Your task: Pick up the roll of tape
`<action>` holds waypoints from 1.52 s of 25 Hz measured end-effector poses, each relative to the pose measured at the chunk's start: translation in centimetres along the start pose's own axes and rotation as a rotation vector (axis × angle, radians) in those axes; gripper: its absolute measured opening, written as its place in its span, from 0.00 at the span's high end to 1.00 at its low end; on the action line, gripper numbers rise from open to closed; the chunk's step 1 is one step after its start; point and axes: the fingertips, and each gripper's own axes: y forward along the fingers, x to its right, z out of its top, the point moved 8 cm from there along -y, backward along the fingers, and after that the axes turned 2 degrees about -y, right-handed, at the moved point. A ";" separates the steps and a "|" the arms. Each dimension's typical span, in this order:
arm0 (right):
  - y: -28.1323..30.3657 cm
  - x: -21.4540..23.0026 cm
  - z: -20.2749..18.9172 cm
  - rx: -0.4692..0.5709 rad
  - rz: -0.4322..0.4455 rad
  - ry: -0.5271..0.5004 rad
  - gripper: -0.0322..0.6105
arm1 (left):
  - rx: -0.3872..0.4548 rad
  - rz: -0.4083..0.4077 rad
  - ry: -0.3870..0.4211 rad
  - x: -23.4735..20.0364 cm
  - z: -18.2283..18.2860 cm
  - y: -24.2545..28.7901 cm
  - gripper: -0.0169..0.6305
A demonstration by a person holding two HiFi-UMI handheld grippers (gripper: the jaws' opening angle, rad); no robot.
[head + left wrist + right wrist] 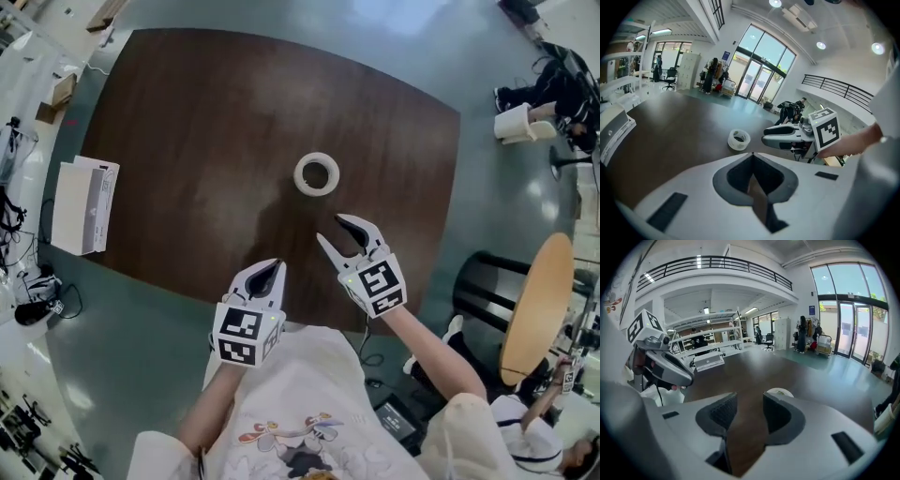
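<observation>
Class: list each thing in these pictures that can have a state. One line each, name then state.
roll of tape: lying flat on the table, untouched.
right hand-held gripper: jaws open, nothing between them, short of the tape.
left hand-held gripper: jaws shut, empty, over the table's near edge.
white box: lying at the table's left edge.

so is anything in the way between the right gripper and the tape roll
Nothing visible. Only bare table lies between the open right gripper and the roll of tape; the left gripper sits off to the side.
</observation>
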 end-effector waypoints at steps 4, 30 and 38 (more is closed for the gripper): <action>2.7 1.2 -0.3 -0.059 0.052 -0.019 0.68 | -0.033 0.010 -0.057 -0.7 -0.2 0.9 0.96; 17.2 3.7 -1.6 -0.575 0.175 -0.384 0.70 | -0.073 0.059 -0.187 -5.8 -1.6 2.7 0.97; 19.0 4.1 -2.4 -0.705 0.203 -0.412 0.75 | -0.080 0.033 -0.196 -5.5 -1.7 3.6 0.97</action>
